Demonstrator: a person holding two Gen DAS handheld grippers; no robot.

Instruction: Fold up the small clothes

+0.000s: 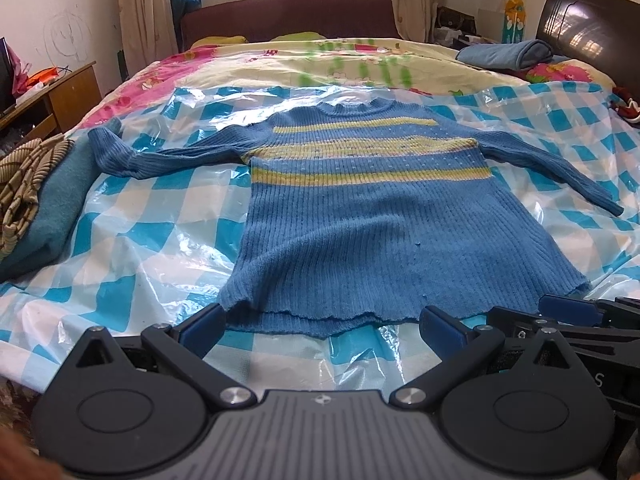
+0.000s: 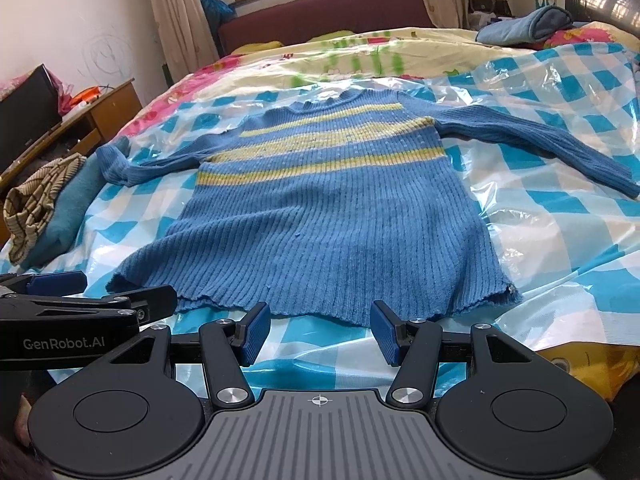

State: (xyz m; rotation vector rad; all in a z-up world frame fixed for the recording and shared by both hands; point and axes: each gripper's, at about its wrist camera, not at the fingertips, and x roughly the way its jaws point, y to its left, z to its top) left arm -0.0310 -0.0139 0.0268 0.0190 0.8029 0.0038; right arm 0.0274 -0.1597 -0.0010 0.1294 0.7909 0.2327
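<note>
While both grippers hover side by side over the near edge of the bed, neither one grasps anything. The left gripper (image 1: 320, 326) has its blue-padded fingers spread wide, with only checked plastic between them and the sweater hem just beyond the fingertips. The right gripper (image 2: 320, 330) also stands spread, its pads (image 2: 256, 334) bare, the hem lying just ahead of them.

In front of both lies the blue ribbed sweater (image 1: 360, 216) with yellow stripes, flat and unfolded, collar away from the grippers, both sleeves stretched out sideways. It rests on a blue-and-white checked plastic sheet (image 1: 140, 216) covering the bed. To the left of the left gripper sits a heap of other clothes (image 1: 28, 196), teal and brown-checked. Far beyond the right gripper, a folded blue cloth (image 2: 528, 24) lies near the headboard.
</note>
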